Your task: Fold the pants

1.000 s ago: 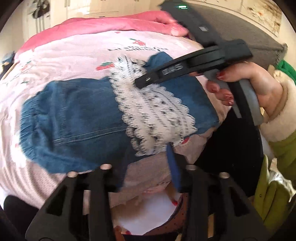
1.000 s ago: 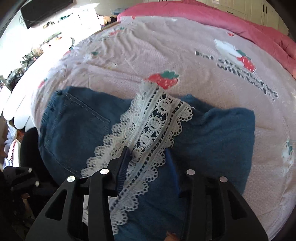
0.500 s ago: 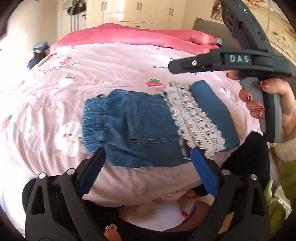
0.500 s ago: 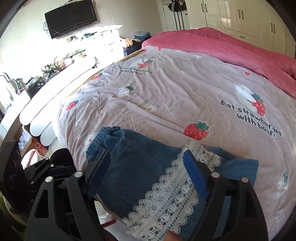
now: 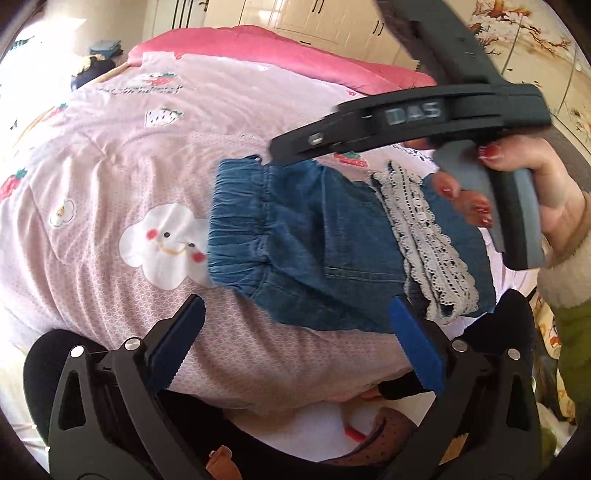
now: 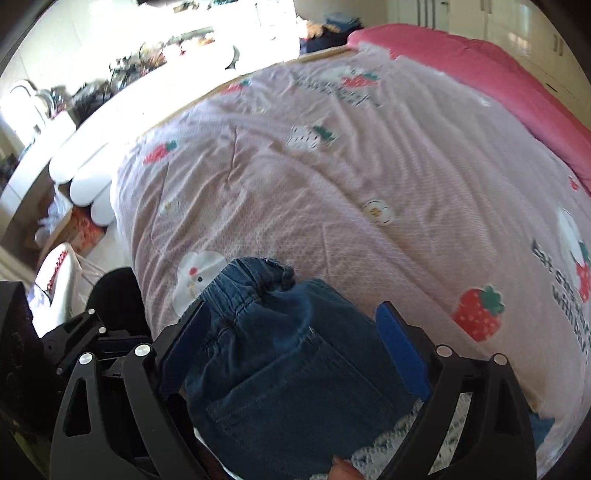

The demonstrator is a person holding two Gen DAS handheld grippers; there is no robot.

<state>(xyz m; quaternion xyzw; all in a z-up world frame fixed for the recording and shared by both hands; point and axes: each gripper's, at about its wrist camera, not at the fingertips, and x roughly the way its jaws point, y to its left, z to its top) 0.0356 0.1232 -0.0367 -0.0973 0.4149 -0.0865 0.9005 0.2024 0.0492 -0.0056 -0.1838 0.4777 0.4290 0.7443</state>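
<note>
Small blue denim pants (image 5: 314, 236) with white lace trim (image 5: 424, 229) lie folded on the pink strawberry bedspread (image 5: 147, 155), waistband to the left. My left gripper (image 5: 295, 332) is open and empty, just short of the pants' near edge. In the left wrist view the right gripper's body (image 5: 406, 122) hovers over the pants' far side. In the right wrist view my right gripper (image 6: 291, 332) is open, with its fingers on either side of the waistband end of the pants (image 6: 288, 350), above the cloth.
A deep pink blanket (image 5: 277, 48) lies along the bed's far side. White cabinets (image 6: 517, 26) stand behind. A cluttered white desk (image 6: 110, 74) and boxes and bags on the floor (image 6: 70, 236) are left of the bed. A black chair (image 5: 48, 354) is near the bed's edge.
Both grippers went from nearly shut over the lace to wide open and pulled back. Both have since shifted left toward the waistband; the right gripper now straddles it.
</note>
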